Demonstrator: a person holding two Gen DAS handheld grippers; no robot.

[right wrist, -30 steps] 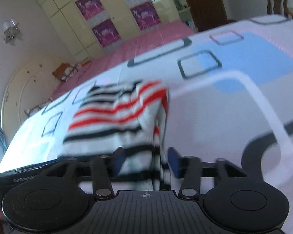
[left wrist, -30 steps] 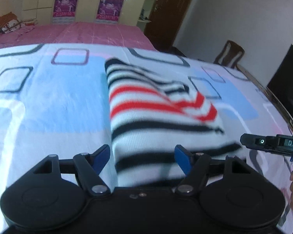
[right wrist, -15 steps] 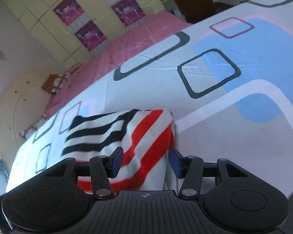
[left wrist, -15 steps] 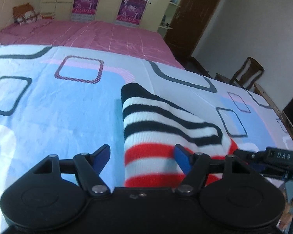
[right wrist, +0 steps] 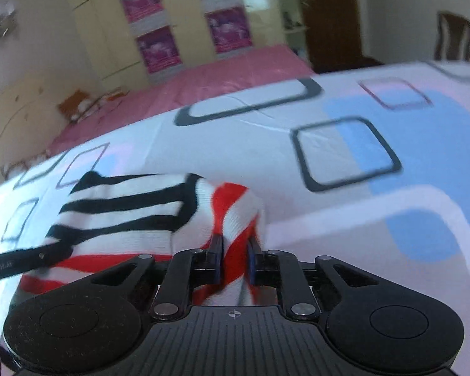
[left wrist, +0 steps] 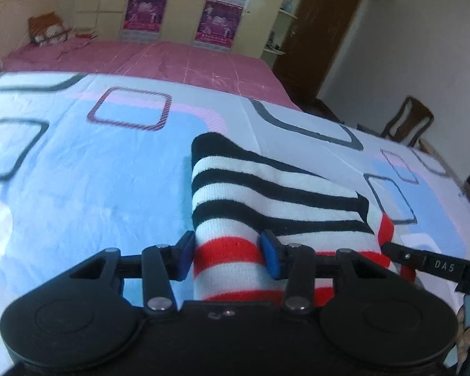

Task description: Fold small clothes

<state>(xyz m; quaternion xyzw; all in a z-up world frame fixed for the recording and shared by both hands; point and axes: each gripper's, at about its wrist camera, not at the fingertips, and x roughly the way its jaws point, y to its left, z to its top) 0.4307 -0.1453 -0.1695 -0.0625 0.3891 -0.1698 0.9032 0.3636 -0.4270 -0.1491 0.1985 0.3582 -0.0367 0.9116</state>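
A small knitted garment with black, white and red stripes (left wrist: pixel 266 194) lies folded on the patterned bedsheet (left wrist: pixel 78 172). My left gripper (left wrist: pixel 227 253) has its blue pads on either side of the garment's near left red-striped edge, jaws partly closed around it. In the right wrist view the garment (right wrist: pixel 125 206) bunches up at its near right corner, and my right gripper (right wrist: pixel 235 260) is shut on that red-striped fold. The right gripper's finger also shows in the left wrist view (left wrist: pixel 429 261).
The sheet (right wrist: pixel 360 156) has blue patches and black and pink squares. A pink bed (left wrist: pixel 172 59) and cream wardrobes with purple posters (left wrist: pixel 144 9) stand behind. A wooden chair (left wrist: pixel 407 123) and dark door (left wrist: pixel 319 25) are at the right.
Both grippers have closed in on the garment's near edge: the right one from open to pinched on the fold, the left one narrower around the fabric. The garment's near right corner bunched up.
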